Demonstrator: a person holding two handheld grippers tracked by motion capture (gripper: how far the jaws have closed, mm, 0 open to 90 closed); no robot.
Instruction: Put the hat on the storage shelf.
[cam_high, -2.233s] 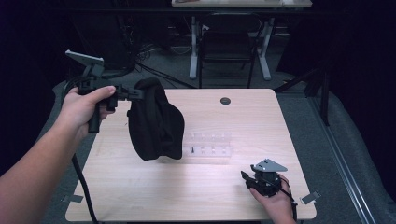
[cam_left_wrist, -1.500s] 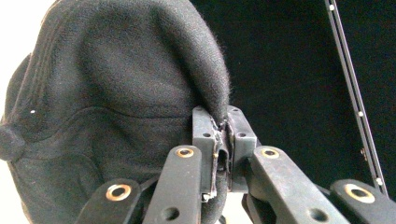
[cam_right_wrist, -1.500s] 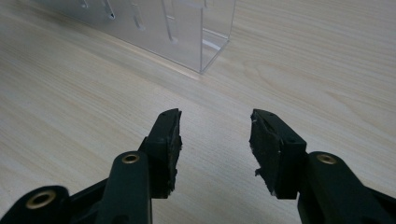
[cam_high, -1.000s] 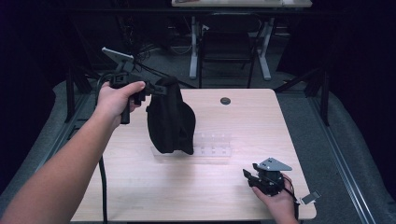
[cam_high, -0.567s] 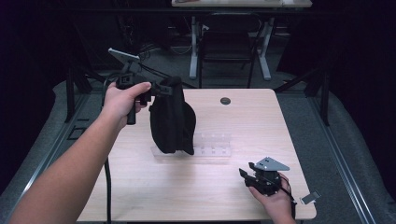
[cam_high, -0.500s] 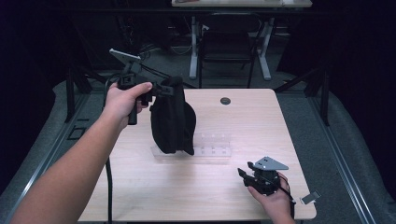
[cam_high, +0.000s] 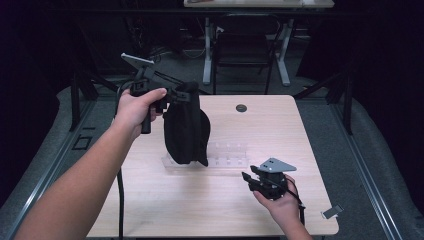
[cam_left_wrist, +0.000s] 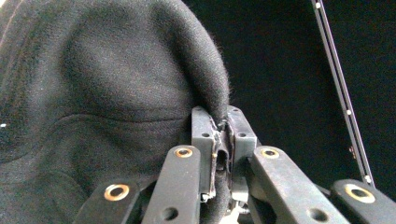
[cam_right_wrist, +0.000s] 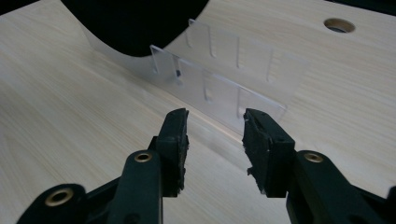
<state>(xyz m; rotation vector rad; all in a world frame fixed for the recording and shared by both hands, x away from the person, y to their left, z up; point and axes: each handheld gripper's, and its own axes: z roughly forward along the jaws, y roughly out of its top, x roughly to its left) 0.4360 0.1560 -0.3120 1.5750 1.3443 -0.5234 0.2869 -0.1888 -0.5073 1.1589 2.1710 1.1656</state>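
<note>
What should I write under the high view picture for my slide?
The left gripper lifts a black cloth above a clear rack while the right gripper waits open.

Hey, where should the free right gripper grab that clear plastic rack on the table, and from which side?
Grip the rack's near upright wall at its bare right end, coming from the person's side, where the open right gripper already faces it. That wall is thin, upright and fits between the jaws. The left end sits under the black cloth hanging from the left gripper.

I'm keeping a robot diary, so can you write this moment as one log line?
left gripper: shut on black cloth, lifted over clear rack | right gripper: open, low near rack | table
</note>
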